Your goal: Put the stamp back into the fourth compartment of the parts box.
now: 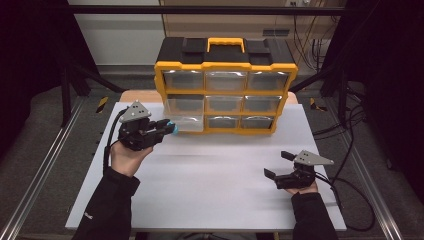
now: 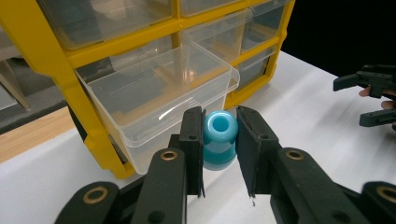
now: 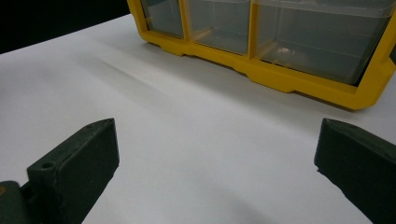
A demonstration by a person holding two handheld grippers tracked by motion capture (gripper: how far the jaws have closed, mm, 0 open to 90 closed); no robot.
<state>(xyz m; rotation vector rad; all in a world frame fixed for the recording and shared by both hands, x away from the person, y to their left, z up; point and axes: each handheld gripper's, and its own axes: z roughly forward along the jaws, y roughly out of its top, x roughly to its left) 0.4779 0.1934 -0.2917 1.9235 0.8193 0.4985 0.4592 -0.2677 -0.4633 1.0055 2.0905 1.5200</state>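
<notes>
A yellow and black drawer cabinet [image 1: 225, 82] stands at the back of the white table [image 1: 210, 185]. Its clear drawer [image 1: 184, 120] at the lower left is pulled out, also seen as the clear drawer [image 2: 159, 98] in the left gripper view. My left gripper [image 1: 167, 127] is shut on a small blue spool [image 2: 219, 140], held just in front of that drawer's front wall. The blue spool [image 1: 171, 127] shows at the jaw tips from above. My right gripper [image 1: 277, 165] rests open near the table's right front, nothing between its jaws [image 3: 215, 177].
The cabinet [image 3: 280, 51] holds several clear drawers in three rows, the others pushed in. Dark rails, cables [image 1: 350, 140] and frame posts flank the table. White tabletop stretches between the two hands.
</notes>
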